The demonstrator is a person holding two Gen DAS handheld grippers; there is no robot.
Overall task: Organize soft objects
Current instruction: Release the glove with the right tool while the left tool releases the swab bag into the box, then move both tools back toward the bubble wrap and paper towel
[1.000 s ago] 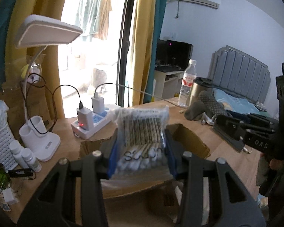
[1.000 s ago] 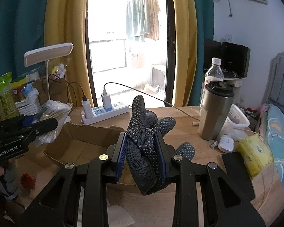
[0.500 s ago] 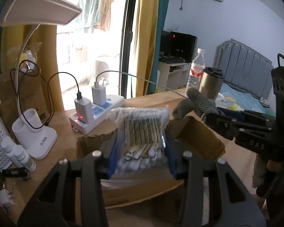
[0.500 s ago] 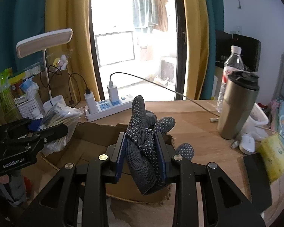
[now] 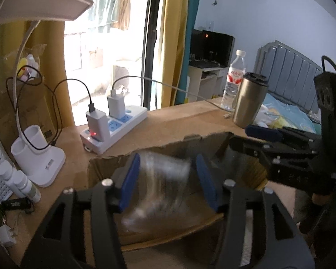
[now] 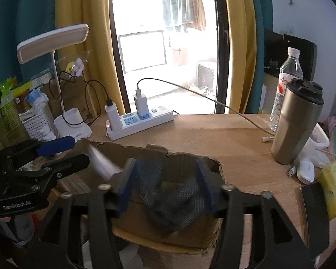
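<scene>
An open cardboard box [image 5: 145, 153] [image 6: 186, 157] sits on the wooden desk below both grippers. My left gripper [image 5: 169, 183] has its jaws opening; the clear bag of cotton swabs [image 5: 159, 190] is a blur between the blue pads, dropping into the box. My right gripper [image 6: 166, 185] also has its jaws opening, and the dark dotted glove [image 6: 168, 199] sags loose between its pads over the box. Each gripper shows in the other's view: the right gripper [image 5: 253, 140] at the box's right, the left gripper [image 6: 78, 151] at its left, with the falling bag [image 6: 103, 163] a white streak.
A white power strip [image 6: 141, 121] with chargers and cables lies behind the box. A desk lamp [image 5: 33, 148] and white basket [image 6: 35, 123] stand at the left. A steel tumbler [image 6: 295, 125], water bottle [image 6: 289, 76], mouse [image 6: 305, 171] and yellow pack [image 6: 333, 188] stand at the right.
Both grippers moved forward and lower over the box, then spread their jaws. The swab bag and the glove, gripped before, are now slipping down out of the pads.
</scene>
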